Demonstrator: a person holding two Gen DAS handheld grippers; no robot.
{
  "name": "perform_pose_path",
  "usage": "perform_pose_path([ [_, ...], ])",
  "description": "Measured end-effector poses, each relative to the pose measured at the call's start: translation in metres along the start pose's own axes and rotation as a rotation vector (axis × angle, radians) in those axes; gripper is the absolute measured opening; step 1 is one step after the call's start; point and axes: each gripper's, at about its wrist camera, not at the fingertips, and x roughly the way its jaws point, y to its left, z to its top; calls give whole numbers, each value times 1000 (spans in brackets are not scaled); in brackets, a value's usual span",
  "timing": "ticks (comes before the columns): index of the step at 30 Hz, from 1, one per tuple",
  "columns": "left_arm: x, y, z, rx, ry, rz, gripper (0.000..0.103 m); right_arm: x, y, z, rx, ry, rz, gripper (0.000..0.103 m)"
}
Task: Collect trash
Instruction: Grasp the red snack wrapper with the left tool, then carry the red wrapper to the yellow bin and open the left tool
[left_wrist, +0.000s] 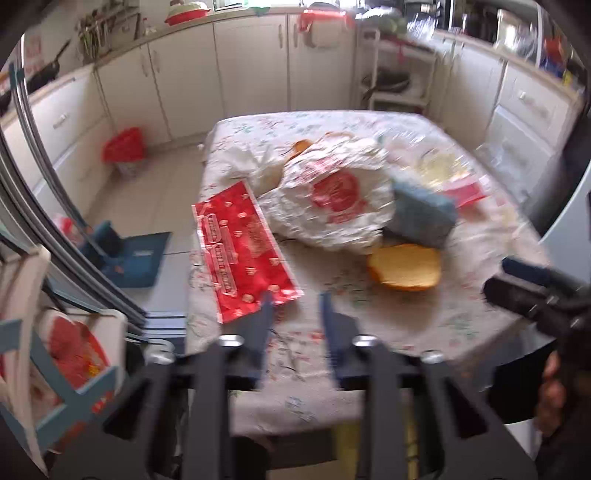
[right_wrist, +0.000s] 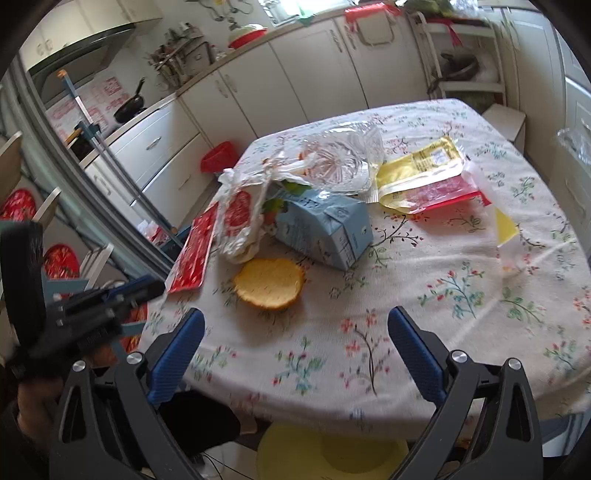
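Note:
Trash lies on a table with a flowered cloth (right_wrist: 461, 288). There is a flat red wrapper (left_wrist: 240, 251) (right_wrist: 195, 251), a crumpled white bag with a red logo (left_wrist: 332, 199) (right_wrist: 240, 218), a light-blue carton (left_wrist: 421, 214) (right_wrist: 325, 229) on its side, and a round yellow-orange piece (left_wrist: 406, 266) (right_wrist: 269, 284). A clear plastic bag (right_wrist: 340, 158) and a yellow-and-red pouch (right_wrist: 424, 173) lie farther back. My left gripper (left_wrist: 297, 306) hangs open over the near edge, just past the red wrapper's corner, holding nothing. My right gripper (right_wrist: 295, 325) is wide open and empty, short of the yellow-orange piece.
A red bin (left_wrist: 123, 146) (right_wrist: 218, 157) stands on the floor left of the table. A yellow stool (right_wrist: 332, 454) sits under the near edge. White cabinets (left_wrist: 251, 62) line the back wall, and a shelf rack (right_wrist: 465, 59) stands at back right. A bag with red print (left_wrist: 74, 350) hangs at left.

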Motion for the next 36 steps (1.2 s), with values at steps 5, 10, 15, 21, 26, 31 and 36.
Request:
perform_pose_path([
  [5,29,-5,14,83,27,130,74,31,-7,12,37,49,-1,76],
  [10,63,5,17,59,98,187,78,46,-8,14,39,56,8,71],
  [15,64,26,21,-78,99,35,31,49,-6,17,21,46,9,65],
  [21,59,27,20,-96,96,-43,0,52,-10,17,8,41,8,44],
  [26,38,34,13,-140,54,-122,0,52,-17,14,14,61,22,13],
  [31,12,33,4,-178,8,-223,0,46,-16,8,7,64,40,6],
  [36,-8,30,-4,-187,-29,-295,0,39,-16,4,-3,53,56,5],
])
